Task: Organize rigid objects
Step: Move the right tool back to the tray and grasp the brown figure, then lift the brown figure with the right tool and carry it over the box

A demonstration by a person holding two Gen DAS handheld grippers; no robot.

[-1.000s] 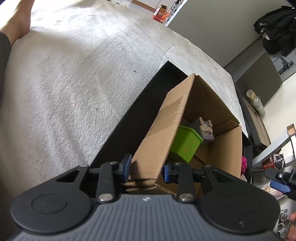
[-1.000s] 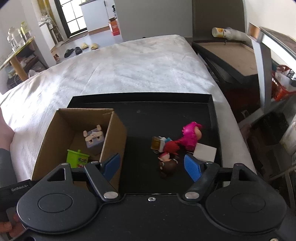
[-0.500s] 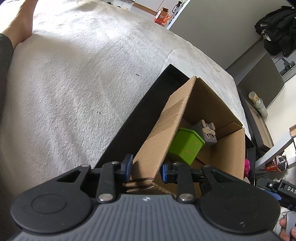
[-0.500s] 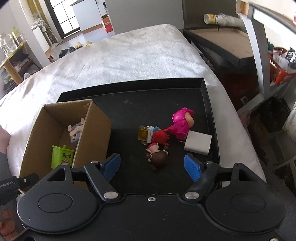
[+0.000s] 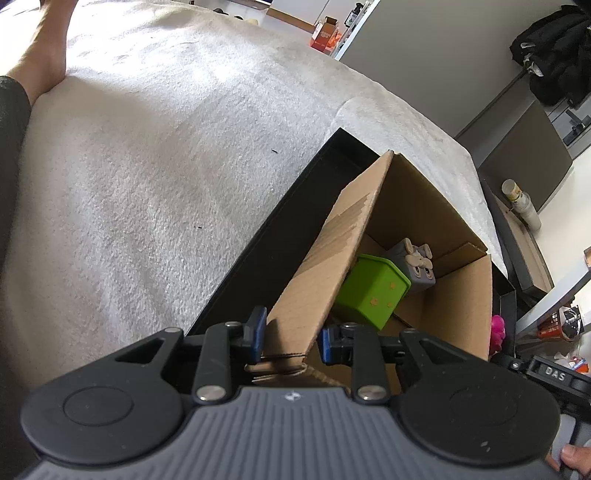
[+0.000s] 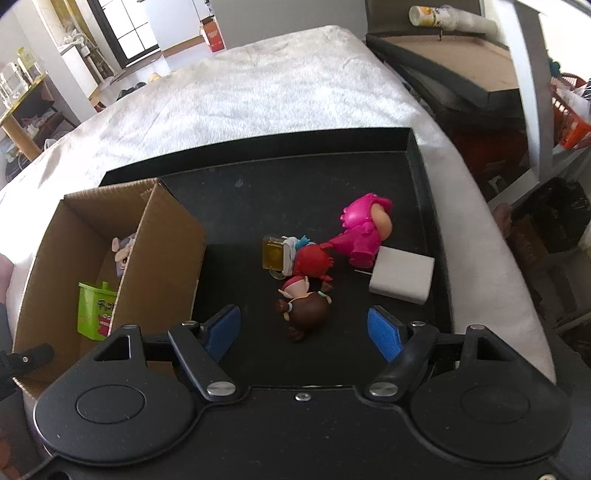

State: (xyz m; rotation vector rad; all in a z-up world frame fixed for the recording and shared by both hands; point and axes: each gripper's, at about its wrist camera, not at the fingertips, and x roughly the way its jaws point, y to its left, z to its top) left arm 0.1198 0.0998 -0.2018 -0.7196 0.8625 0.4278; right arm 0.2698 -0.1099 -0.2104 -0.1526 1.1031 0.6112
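Observation:
A cardboard box point(image 5: 314, 266) stands at the left end of a black tray point(image 6: 295, 177). Inside it are a green cube point(image 5: 373, 291) and a grey rabbit cube point(image 5: 417, 266). My left gripper point(image 5: 290, 338) straddles the box's near corner; its jaws are closing and the blue pads sit against the cardboard wall. In the right wrist view, my right gripper point(image 6: 304, 328) hangs open just above a brown-haired figure point(image 6: 306, 310). Behind that figure lie a red figure point(image 6: 312, 260), a yellow block point(image 6: 273, 253), a pink figure point(image 6: 364, 229) and a white block point(image 6: 400, 275).
The tray rests on a white fuzzy blanket point(image 5: 147, 166) covering a bed. A person's arm point(image 5: 44, 48) lies at the far left of the blanket. Dark furniture with a cup stack point(image 6: 450, 18) stands beyond the tray's right side.
The left jaws have narrowed onto the box wall. The right gripper has come down closer to the toys, which now look larger between its open fingers.

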